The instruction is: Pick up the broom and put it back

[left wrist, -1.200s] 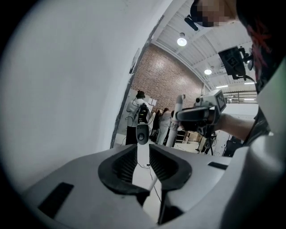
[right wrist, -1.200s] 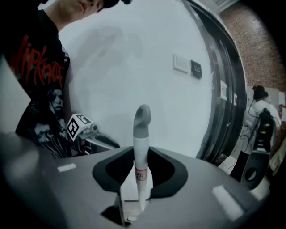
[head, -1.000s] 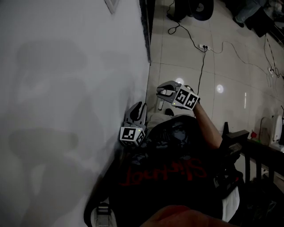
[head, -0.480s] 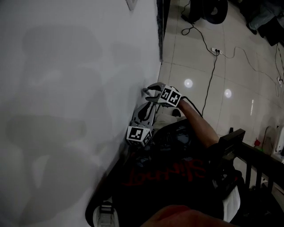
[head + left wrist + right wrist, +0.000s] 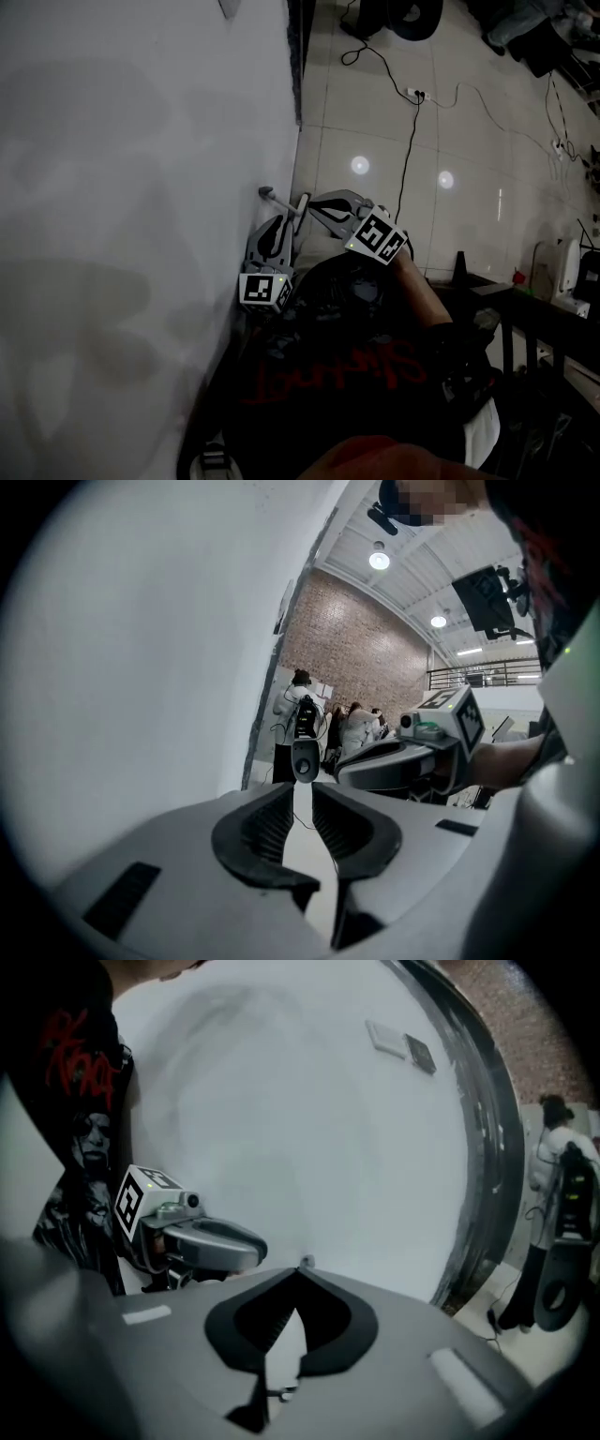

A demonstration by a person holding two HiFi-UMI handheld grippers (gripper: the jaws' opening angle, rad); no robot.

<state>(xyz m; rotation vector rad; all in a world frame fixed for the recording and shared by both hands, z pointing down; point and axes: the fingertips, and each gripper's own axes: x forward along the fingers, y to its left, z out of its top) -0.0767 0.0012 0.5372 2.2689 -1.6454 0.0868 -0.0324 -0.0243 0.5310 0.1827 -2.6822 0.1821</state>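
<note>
A small grey end piece [image 5: 267, 194] with a round hole [image 5: 305, 759], seemingly the tip of the broom handle, sticks out close to the white wall [image 5: 141, 187]. My right gripper [image 5: 305, 202] is shut, its tips meeting right at that piece [image 5: 307, 1261]; whether they pinch it I cannot tell. My left gripper [image 5: 278, 223] sits just below it by the wall, pointing along the wall. Its jaws [image 5: 302, 789] stand a narrow gap apart, and only pale floor shows through. The rest of the broom is hidden.
A black cable [image 5: 408, 150] runs across the tiled floor to a socket strip. Dark furniture [image 5: 525, 319] stands at the right. My own torso fills the lower middle of the head view. People stand far off along the wall [image 5: 356, 726].
The right gripper, open a second ago, swung in to the wall and has now drawn back a little with its jaws shut. The grey end piece now shows beside it. The left gripper stayed put.
</note>
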